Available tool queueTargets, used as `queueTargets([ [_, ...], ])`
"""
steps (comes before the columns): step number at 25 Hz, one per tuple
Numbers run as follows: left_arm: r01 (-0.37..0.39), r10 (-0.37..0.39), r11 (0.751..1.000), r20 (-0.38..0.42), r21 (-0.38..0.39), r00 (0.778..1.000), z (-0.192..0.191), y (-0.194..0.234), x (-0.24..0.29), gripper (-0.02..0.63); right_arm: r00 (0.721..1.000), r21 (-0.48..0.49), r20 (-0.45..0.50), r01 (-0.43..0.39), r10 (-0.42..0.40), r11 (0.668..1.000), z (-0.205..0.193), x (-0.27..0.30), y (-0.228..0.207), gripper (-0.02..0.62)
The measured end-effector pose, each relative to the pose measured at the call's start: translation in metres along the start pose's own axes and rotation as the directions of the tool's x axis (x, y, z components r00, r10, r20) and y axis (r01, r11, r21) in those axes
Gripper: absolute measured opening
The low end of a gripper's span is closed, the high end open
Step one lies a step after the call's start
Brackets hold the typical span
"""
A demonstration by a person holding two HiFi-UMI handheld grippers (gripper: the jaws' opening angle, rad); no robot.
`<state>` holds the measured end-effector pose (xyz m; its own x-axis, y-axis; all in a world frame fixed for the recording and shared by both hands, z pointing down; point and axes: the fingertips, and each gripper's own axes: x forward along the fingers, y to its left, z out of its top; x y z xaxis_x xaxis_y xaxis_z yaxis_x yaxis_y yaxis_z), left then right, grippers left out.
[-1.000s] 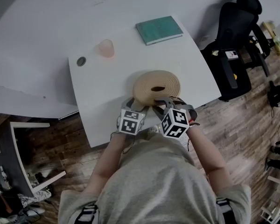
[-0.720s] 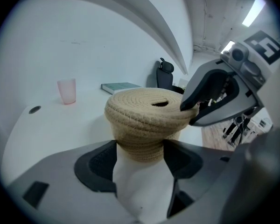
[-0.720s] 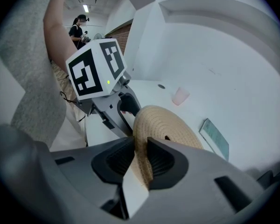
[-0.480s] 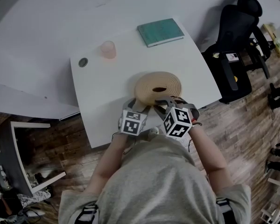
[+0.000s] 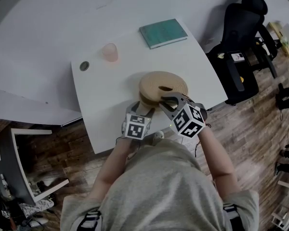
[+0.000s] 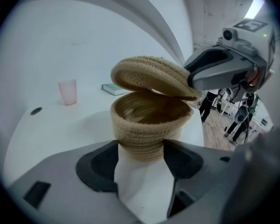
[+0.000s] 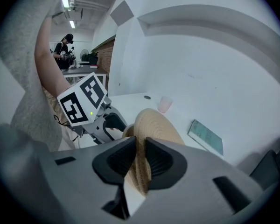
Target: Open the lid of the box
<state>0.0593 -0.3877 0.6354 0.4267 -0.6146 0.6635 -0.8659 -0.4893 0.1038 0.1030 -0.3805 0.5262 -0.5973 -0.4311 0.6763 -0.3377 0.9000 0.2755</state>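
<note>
1. Woven box sits at mid front edge of the desk, close to the person. Its lid is up off the rim & tilted, w/ a clear gap on the side twd the desk's left edge. Can't tell if the gripped side clears the rim yet.
2. The right gripper is clenched on the lid's rim, woven edge pinched btwn both pads. Its jaws have just been closing, w/ that edge btwn them. Hold the bite firm but no harder: the weave looks soft & prob. bends.
3. The left gripper is clamped across the box's lower wall, a pad on each side. Its job is to pin the box down so it doesn't ride up w/ the lid.
4. Doing it well, imo: lift the lid straight up till the whole rim is free, then swing it aside. Don't drag sideways while any part overlaps, or the box may tip twd the front edge.
5. Set-down room: bare desk left of the box & behind it. Pink cup & small dark disc sit near the far left corner, green book at the far right corner. All are well apart from the box, so no obstacle.
</note>
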Motion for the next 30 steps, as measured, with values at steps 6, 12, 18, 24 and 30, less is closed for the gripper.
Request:
queueTargets([
  [6,0.0,0.0,1.0,-0.006,0.001,1.0,0.0,-0.001,-0.001,0.287,0.998,0.083,0.046,0.036,-0.04,0.996,0.005,-0.012,-0.014,0.069],
  [12,-0.001,0.001,1.0,-0.011,0.001,1.0,0.0,0.0,-0.001,0.287,0.989,0.22,0.113,0.069,-0.095,0.973,0.008,-0.022,-0.029,0.067],
  [18,0.011,-0.011,1.0,-0.025,0.001,1.0,0.0,-0.004,-0.003,0.287,0.975,0.365,0.131,0.119,-0.178,0.923,0.002,-0.037,-0.048,0.066],
  [24,-0.003,0.004,1.0,-0.007,0.019,1.0,0.005,-0.001,-0.008,0.287,0.958,0.478,0.124,0.171,-0.259,0.862,-0.009,-0.051,-0.063,0.066],
  [30,0.024,-0.024,0.999,0.008,0.024,1.0,0.009,-0.006,-0.02,0.284,0.935,0.565,0.106,0.224,-0.339,0.794,-0.019,-0.067,-0.068,0.066],
])
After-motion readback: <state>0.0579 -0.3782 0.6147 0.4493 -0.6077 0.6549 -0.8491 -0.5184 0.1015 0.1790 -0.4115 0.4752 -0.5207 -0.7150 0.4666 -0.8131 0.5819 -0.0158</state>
